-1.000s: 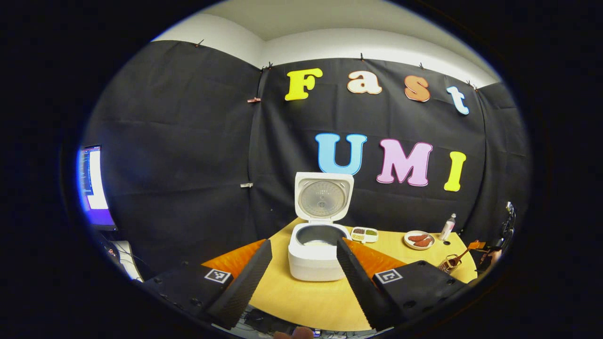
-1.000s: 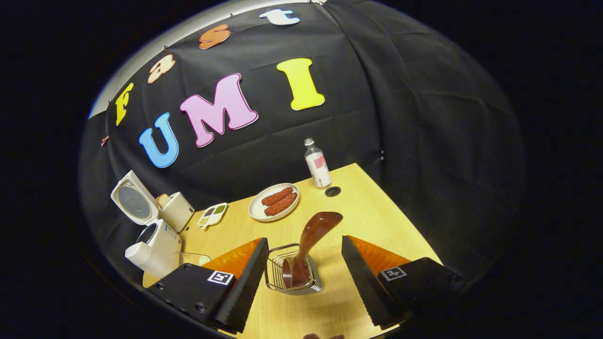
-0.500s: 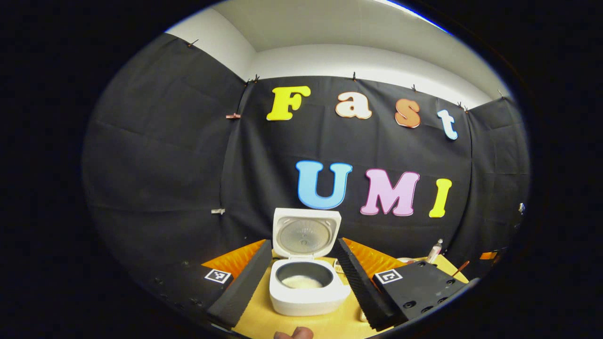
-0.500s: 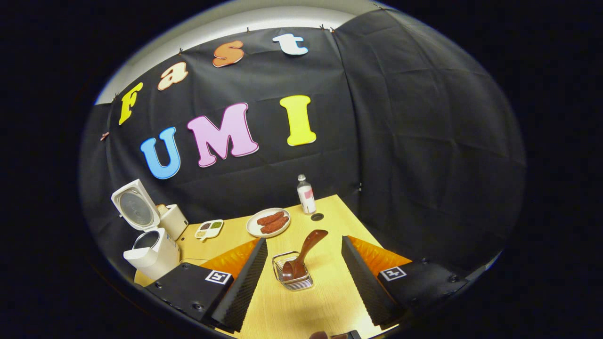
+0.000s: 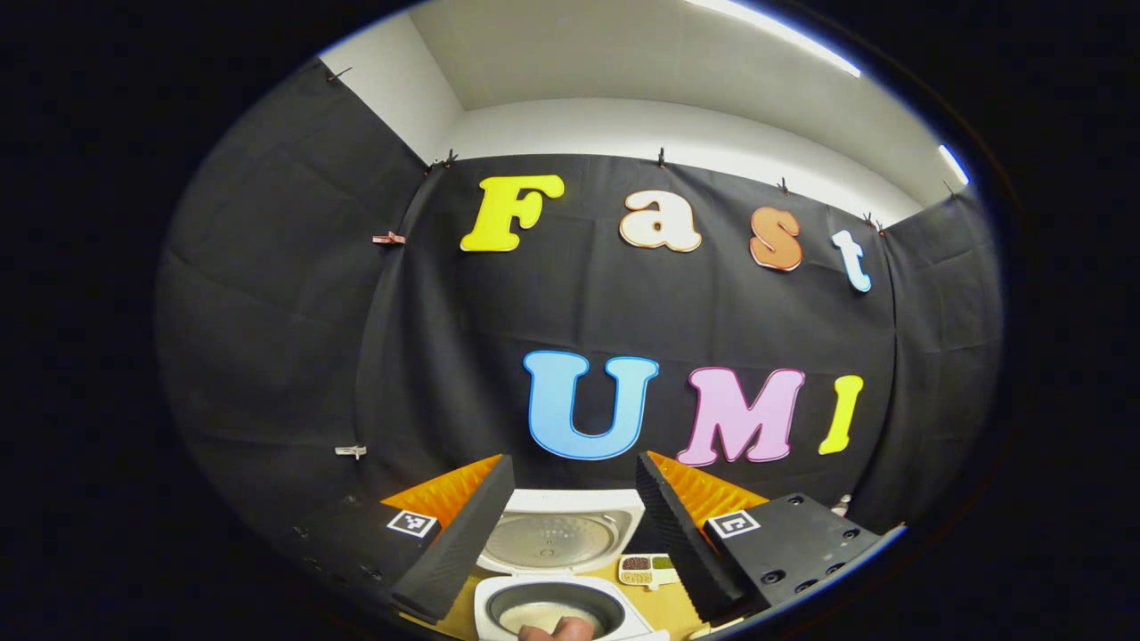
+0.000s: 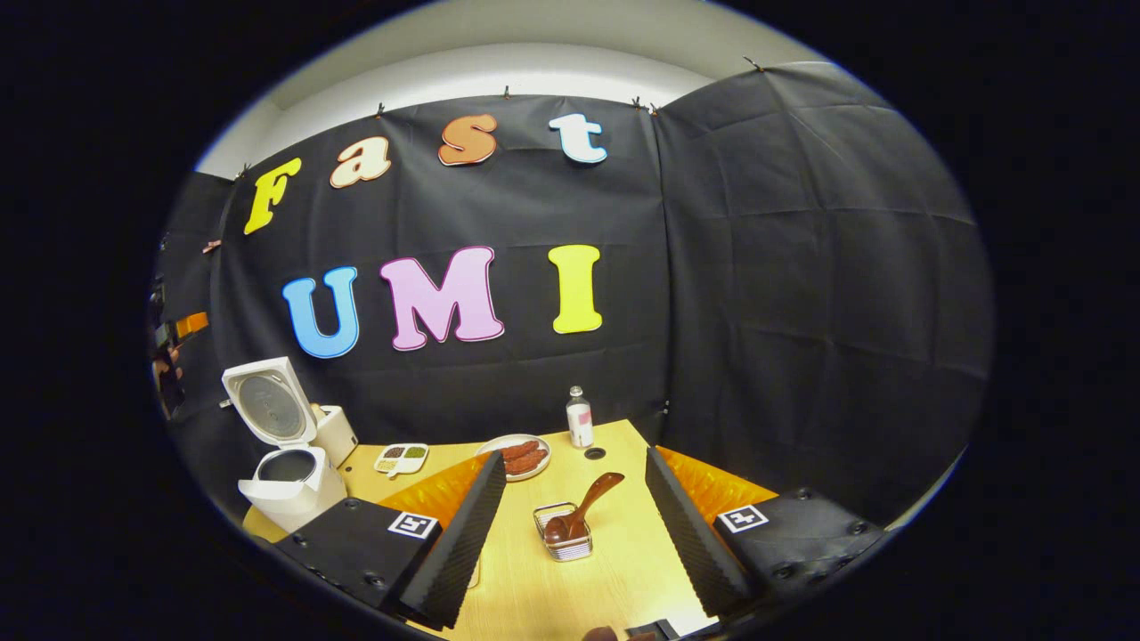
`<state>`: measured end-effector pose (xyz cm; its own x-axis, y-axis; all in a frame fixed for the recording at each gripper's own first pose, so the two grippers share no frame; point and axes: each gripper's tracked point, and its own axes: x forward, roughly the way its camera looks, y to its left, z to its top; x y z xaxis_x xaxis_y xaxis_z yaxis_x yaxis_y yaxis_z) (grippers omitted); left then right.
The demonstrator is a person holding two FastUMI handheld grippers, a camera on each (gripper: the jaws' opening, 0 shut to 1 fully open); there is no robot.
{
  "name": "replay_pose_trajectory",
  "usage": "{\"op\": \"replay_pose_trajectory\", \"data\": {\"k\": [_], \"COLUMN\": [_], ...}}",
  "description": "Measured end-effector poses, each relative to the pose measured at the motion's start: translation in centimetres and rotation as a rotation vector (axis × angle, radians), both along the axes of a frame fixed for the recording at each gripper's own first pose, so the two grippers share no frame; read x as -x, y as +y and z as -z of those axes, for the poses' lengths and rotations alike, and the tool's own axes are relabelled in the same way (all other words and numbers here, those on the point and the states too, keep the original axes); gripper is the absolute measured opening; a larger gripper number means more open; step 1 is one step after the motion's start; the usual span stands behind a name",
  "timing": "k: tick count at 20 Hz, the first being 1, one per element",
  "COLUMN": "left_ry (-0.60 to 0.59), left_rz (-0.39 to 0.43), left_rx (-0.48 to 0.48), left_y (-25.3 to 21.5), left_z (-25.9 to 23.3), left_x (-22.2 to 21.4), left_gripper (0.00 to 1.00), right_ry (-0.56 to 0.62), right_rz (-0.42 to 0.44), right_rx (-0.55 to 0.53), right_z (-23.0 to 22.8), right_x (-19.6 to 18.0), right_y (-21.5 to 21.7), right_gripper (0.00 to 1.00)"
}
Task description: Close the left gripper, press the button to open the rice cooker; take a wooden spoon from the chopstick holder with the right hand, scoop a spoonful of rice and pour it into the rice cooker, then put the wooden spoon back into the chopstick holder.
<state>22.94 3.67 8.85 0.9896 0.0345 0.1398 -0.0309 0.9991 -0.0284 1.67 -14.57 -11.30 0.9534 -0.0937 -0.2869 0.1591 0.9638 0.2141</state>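
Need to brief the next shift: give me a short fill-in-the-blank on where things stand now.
1. The rice cooker has its lid ____.
2. The wooden spoon stands in the ____.
3. The right gripper has its jaws ____.
4. The plate sits beside a ____.

Missing words: open; chopstick holder; open; bottle.

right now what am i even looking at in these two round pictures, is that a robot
No robot here: a person holds a two-finger gripper in each hand, and a camera rides on each one, looking out along its fingers.

In the left gripper view, the left gripper is open and holds nothing. Beyond it stands a rice cooker with its lid up and rice in the pot.

In the right gripper view, the right gripper is also open and empty. Past it, on the yellow table, a wooden spoon rests in a wire holder. Farther back are a plate of sausages, a small bottle and a little divided dish.
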Motion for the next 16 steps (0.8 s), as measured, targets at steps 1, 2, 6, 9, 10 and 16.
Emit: {"op": "replay_pose_trajectory", "data": {"k": [1, 2, 6, 9, 10, 16], "left_ry": [0.016, 0.028, 0.09, 0.14, 0.162, 0.252], "left_rz": [0.001, 0.002, -0.014, -0.024, -0.028, -0.059], "left_rx": [0.001, 0.002, -0.023, -0.03, -0.032, -0.042], "left_y": [0.1, 0.3, 1.3, 2.1, 2.4, 2.6], "left_z": [0.5, 1.2, 4.2, 6.5, 7.5, 11.3], "left_x": [-2.6, -4.8, -12.0, -16.0, -17.2, -18.9], "left_gripper": [0.95, 0.95, 0.95, 0.95, 0.95, 0.96], "right_ry": [0.003, 0.006, 0.033, 0.034, 0.037, 0.038], "right_rz": [0.008, 0.012, 0.028, 0.042, 0.046, 0.056], "right_rx": [0.011, 0.019, 0.057, 0.087, 0.09, 0.112], "right_z": [-0.2, -0.5, -0.6, -1.5, -1.5, -2.1], "right_x": [0.6, 1.3, 3.2, 4.1, 4.3, 5.0], "right_y": [0.2, 0.6, 2.0, 3.1, 3.5, 4.3], "right_gripper": [0.98, 0.98, 0.98, 0.99, 0.98, 0.98]}}
